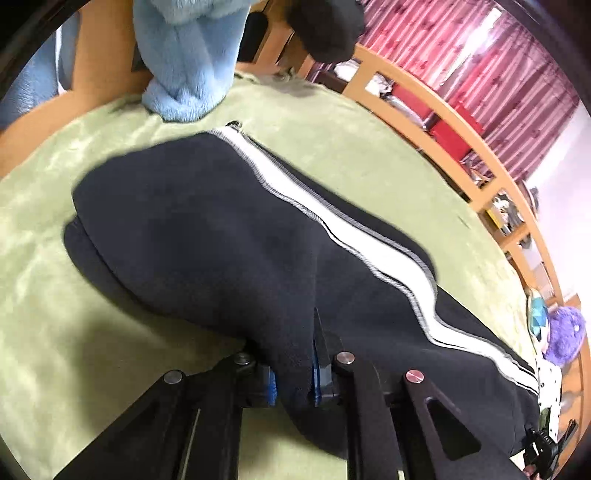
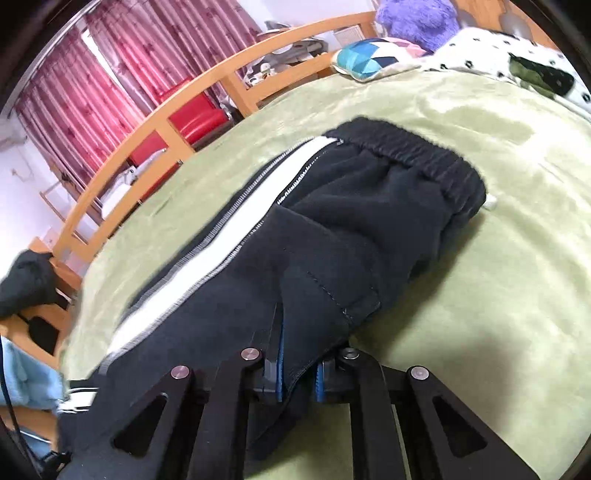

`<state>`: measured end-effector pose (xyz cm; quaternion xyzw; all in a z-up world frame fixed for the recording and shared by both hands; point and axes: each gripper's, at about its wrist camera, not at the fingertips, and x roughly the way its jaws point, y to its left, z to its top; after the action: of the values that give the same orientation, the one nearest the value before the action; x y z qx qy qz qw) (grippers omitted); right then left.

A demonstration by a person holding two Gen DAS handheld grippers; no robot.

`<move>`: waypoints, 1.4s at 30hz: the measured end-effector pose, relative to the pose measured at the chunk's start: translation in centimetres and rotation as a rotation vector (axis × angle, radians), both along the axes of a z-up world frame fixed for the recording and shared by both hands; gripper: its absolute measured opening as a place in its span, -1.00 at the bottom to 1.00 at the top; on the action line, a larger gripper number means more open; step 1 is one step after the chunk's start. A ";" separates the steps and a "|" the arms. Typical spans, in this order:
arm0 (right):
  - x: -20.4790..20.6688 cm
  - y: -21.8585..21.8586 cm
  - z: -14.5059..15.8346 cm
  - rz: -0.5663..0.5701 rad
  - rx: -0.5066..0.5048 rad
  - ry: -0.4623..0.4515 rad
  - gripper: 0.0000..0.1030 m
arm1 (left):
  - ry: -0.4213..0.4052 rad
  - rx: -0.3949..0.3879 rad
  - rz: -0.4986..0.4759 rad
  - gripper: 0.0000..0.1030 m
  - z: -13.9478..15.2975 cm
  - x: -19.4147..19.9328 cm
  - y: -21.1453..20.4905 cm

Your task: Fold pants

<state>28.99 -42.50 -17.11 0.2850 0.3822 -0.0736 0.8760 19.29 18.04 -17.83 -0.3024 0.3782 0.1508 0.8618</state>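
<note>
Black fleece pants (image 1: 207, 236) with a white side stripe (image 1: 325, 206) lie on a green blanket (image 1: 44, 280). In the left wrist view my left gripper (image 1: 295, 373) is shut on a pinch of the black fabric at the near edge of the leg part. The right wrist view shows the waist end (image 2: 417, 158) with its elastic band, lying farther away. My right gripper (image 2: 299, 373) is shut on the near edge of the pants (image 2: 332, 258), below a stitched pocket (image 2: 332, 295). The cloth hides most of both pairs of fingers.
A wooden bed rail (image 1: 476, 147) (image 2: 155, 125) runs along the far side, with red curtains behind. A light-blue fleece garment (image 1: 192, 62) hangs at the foot end. A purple plush toy (image 2: 417, 22), a patterned cushion (image 2: 365, 59) and a spotted cloth (image 2: 491, 48) lie beyond the waist.
</note>
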 end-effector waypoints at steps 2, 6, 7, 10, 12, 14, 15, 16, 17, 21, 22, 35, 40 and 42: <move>-2.1 -1.0 1.0 -0.008 0.028 0.003 -0.78 | 0.005 -0.015 -0.010 -0.76 0.5 -2.1 -0.6; -8.8 -3.4 3.3 -0.010 0.026 -0.006 -0.78 | 0.015 -0.064 -0.045 -0.76 0.8 -6.7 -2.2; -11.0 -4.2 3.8 -0.011 0.022 -0.006 -0.78 | 0.018 -0.072 -0.060 -0.76 0.8 -8.5 -2.9; -16.8 -6.5 5.0 -0.020 0.002 0.001 -0.78 | 0.021 -0.102 -0.112 -0.76 0.6 -13.1 -4.3; -21.5 -8.6 5.3 -0.029 0.000 0.007 -0.78 | 0.025 -0.109 -0.164 -0.75 0.4 -16.6 -5.7; -25.2 -10.4 5.1 -0.033 0.005 0.026 -0.78 | 0.044 -0.102 -0.201 -0.75 -0.1 -18.5 -6.6; -27.0 -11.3 4.8 -0.035 0.013 0.038 -0.77 | 0.055 -0.094 -0.216 -0.74 -0.4 -18.9 -7.0; -28.2 -11.8 4.4 -0.032 0.017 0.051 -0.76 | 0.066 -0.078 -0.233 -0.71 -0.7 -19.2 -7.3; -29.3 -12.3 3.8 -0.022 0.023 0.073 -0.72 | 0.086 -0.052 -0.250 -0.67 -1.0 -19.4 -7.5; -31.0 -12.3 2.6 0.014 0.000 0.180 -0.44 | 0.226 -0.027 -0.300 -0.22 -1.5 -19.6 -7.0; -31.1 -12.0 2.8 0.020 -0.016 0.178 -0.36 | 0.211 -0.025 -0.321 -0.21 -1.1 -20.2 -6.9; -30.2 -3.5 9.5 0.070 -0.194 -0.016 0.24 | 0.025 0.252 -0.321 -0.05 6.4 -16.2 -0.8; -25.2 2.0 8.1 0.106 -0.265 -0.038 0.24 | 0.050 0.284 -0.319 -0.05 6.1 -10.2 2.3; -23.5 3.8 7.3 0.124 -0.290 -0.028 0.24 | 0.097 0.294 -0.323 -0.05 5.1 -7.9 2.7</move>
<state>5.47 -38.73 -9.84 0.1323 0.3722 -0.0697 0.9160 11.38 20.76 -12.72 -0.1013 0.4367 0.0787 0.8904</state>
